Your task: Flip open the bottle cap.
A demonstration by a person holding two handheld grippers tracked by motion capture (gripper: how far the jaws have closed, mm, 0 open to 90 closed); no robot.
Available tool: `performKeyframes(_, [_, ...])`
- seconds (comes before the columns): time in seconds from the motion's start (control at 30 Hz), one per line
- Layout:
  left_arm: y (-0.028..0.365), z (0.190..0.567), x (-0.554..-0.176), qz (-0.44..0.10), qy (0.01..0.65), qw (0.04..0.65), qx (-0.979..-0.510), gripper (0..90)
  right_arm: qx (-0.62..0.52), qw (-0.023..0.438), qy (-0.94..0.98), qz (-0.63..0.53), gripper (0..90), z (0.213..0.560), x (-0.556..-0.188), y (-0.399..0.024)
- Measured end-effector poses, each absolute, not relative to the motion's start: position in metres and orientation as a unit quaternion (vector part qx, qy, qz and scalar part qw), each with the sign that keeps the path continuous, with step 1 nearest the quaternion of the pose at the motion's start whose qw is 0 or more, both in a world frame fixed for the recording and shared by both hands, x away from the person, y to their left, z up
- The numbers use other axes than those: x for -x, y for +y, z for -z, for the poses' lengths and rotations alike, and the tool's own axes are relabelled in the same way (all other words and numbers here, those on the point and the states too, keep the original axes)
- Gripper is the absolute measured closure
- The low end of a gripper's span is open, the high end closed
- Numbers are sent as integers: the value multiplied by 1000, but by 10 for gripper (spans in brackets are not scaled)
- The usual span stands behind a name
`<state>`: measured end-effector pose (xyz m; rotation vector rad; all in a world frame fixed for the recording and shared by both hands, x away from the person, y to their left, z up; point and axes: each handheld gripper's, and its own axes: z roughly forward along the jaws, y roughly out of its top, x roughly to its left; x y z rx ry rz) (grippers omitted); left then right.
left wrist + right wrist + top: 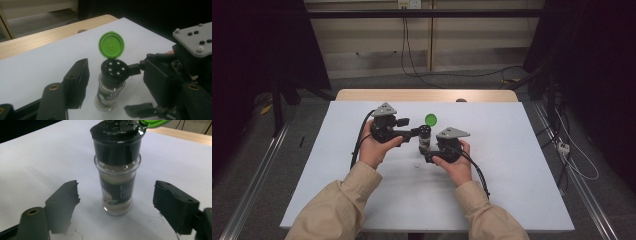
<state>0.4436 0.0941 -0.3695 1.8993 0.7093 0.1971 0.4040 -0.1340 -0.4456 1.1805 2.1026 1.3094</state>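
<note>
A small glass spice jar (424, 141) stands upright on the white table top (512, 175), between my hands. Its black shaker cap (114, 68) shows several holes, and the green flip lid (111, 45) is tipped up and back. My left gripper (418, 132) reaches in from the left at cap height; its jaws stand open on either side of the jar (110, 92) without touching it. My right gripper (428, 153) comes from the right, lower on the jar. In the right gripper view the jar (117, 192) sits midway between open jaws, with clear gaps to both pads.
A wooden strip (427, 95) runs along the table's far edge, with a small dark round mark (461, 100) on it. A few specks (417, 165) lie on the white top near the jar. Cables (572, 155) trail on the floor to the right.
</note>
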Motion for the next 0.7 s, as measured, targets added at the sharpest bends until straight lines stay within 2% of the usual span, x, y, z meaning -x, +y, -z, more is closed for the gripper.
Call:
performKeyframes(0.27, [116, 379, -434, -82, 292, 522, -797, 263, -417, 199, 756, -463, 163, 443, -389, -146])
performKeyframes(0.43, [126, 384, -428, -79, 290, 522, -798, 211, -415, 183, 759, -468, 134, 443, -380, -155])
performKeyframes(0.7, [141, 394, -420, -75, 290, 519, -801, 170, -414, 188, 756, -471, 131, 443, -366, -169])
